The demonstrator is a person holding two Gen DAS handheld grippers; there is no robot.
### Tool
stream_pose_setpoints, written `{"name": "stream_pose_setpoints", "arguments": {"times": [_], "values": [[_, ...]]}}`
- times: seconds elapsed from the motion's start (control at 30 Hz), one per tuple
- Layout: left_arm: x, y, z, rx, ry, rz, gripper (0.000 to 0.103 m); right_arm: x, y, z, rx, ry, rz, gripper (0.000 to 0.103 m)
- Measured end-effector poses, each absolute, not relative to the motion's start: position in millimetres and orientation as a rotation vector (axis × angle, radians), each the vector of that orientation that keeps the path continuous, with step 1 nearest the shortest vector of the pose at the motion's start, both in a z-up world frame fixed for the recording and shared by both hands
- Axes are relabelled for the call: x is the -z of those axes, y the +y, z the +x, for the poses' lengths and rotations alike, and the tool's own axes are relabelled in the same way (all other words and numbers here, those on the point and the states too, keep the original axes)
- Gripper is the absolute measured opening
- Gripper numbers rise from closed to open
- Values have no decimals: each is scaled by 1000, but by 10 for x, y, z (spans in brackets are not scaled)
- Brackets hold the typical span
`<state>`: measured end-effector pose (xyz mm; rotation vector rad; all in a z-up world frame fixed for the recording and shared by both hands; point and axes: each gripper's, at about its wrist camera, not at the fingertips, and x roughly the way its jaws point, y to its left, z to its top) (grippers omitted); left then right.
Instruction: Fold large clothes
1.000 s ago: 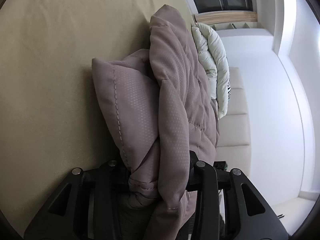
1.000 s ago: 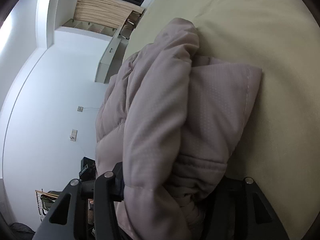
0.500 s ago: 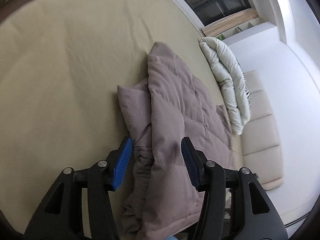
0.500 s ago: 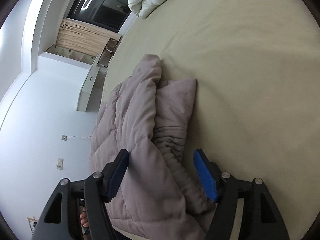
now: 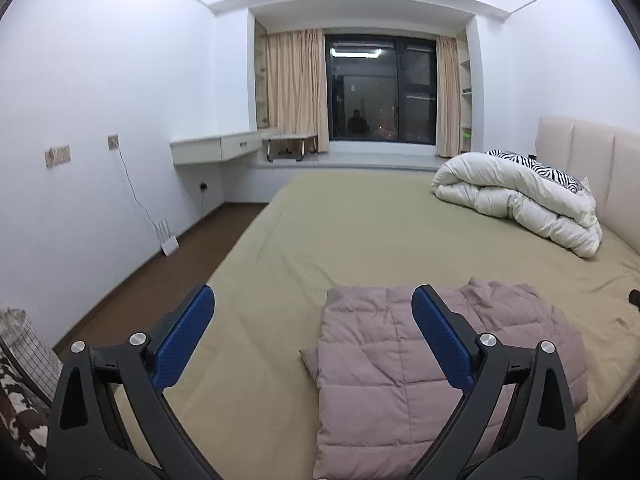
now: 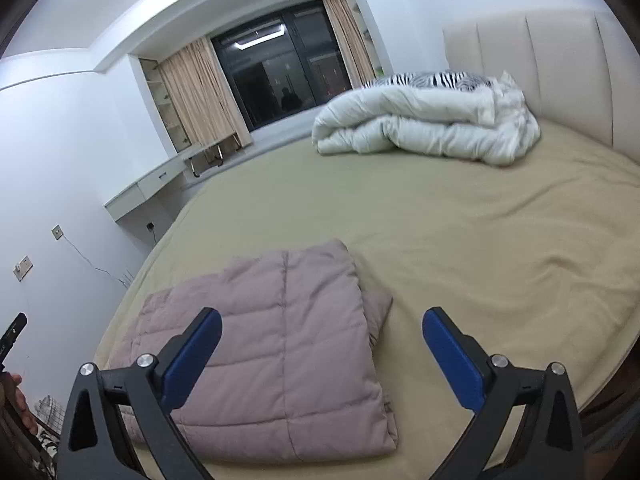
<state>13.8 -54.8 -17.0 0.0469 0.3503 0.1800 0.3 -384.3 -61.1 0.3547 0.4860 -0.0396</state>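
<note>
A mauve quilted jacket (image 5: 384, 364) (image 6: 276, 344) lies folded into a rough rectangle near the front edge of the bed (image 5: 360, 224) (image 6: 460, 232). My left gripper (image 5: 312, 304) hovers above the bed, its jaws still opening wide, nothing between the blue pads; the jacket lies below and to the right. My right gripper (image 6: 320, 326) also hangs above the jacket's right part, jaws opening wide and empty. Neither gripper touches the fabric.
A white duvet (image 5: 516, 196) (image 6: 428, 124) with a zebra-print pillow is heaped by the padded headboard (image 5: 592, 160). A wall desk (image 5: 216, 148), a dark window with curtains (image 5: 380, 92) and a floor strip (image 5: 160, 280) lie left of the bed. A patterned basket (image 5: 20, 360) stands at lower left.
Both grippers let go of the jacket, opened wide, rose and rolled upright. The jacket now lies flat and folded on the bed below them.
</note>
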Motion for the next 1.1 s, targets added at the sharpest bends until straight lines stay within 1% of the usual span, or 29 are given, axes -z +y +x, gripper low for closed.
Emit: {"name": "stream_pose_setpoints", "arguments": {"times": [0.07, 0.2, 0.37, 0.47, 0.6, 0.7, 0.83, 0.97, 1.1], "values": [[-19, -777, -26, -196, 313, 77, 103, 395, -3727, -52, 56, 426, 315, 103], [-356, -1109, -226, -179, 273, 90, 103, -18, -3551, -166, 79, 345, 245, 103], [-561, -1284, -208, -215, 368, 140, 103, -444, -3339, -407, 163, 255, 158, 103], [-532, -1350, -194, -254, 430, 163, 103, -574, -3223, -457, 126, 308, 146, 103], [-316, -1357, -95, -227, 545, 109, 103, -511, -3057, -377, 96, 475, 147, 103], [-84, -1344, 11, -221, 644, 80, 103, -308, -2952, -267, 104, 612, 154, 103], [249, -1313, 179, -202, 757, 26, 103, -23, -2840, -172, 123, 716, 165, 103], [421, -1289, 229, -203, 794, 41, 103, 116, -2724, -136, 125, 764, 158, 103], [517, -1264, 276, -199, 809, 49, 103, 134, -2589, -145, 114, 777, 125, 103]]}}
